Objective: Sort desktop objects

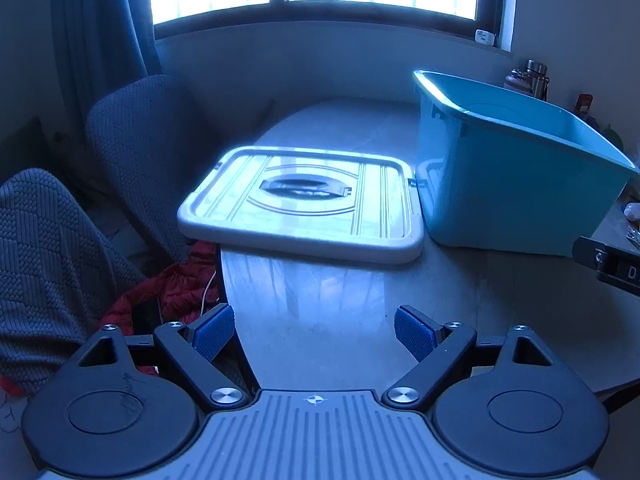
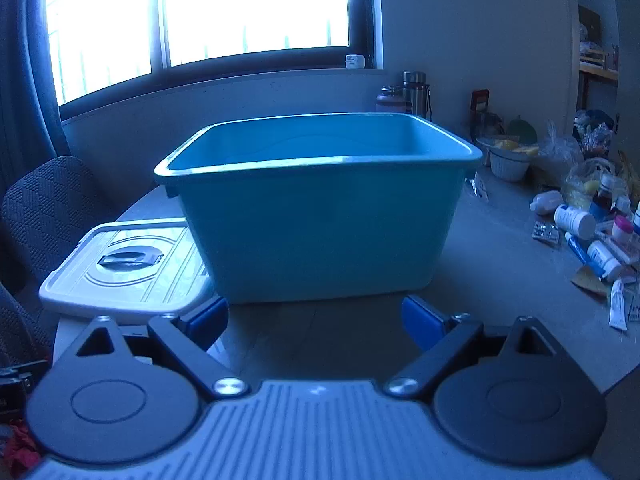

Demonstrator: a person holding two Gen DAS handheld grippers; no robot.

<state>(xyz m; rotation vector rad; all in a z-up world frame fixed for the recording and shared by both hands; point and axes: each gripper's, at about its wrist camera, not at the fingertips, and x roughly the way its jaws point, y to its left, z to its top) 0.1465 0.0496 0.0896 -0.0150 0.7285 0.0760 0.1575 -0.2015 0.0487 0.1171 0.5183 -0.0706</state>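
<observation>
A teal plastic bin (image 2: pixel 320 216) stands open on the table straight ahead of my right gripper (image 2: pixel 316 322), which is open and empty just short of the bin's near wall. The bin also shows at the right in the left wrist view (image 1: pixel 516 176). Its white lid (image 1: pixel 304 200) lies flat on the table to the bin's left, also in the right wrist view (image 2: pixel 124 264). My left gripper (image 1: pixel 314 334) is open and empty above the table, in front of the lid. A pile of small bottles, tubes and blister packs (image 2: pixel 592 236) lies at the right.
Grey knit-covered chairs (image 1: pixel 132 140) stand left of the table, with red cloth (image 1: pixel 168 292) below. Thermos bottles (image 2: pixel 412 92), bowls (image 2: pixel 508 160) and plastic bags (image 2: pixel 560 156) crowd the far right. The table edge (image 1: pixel 228 280) runs close to my left gripper's left finger.
</observation>
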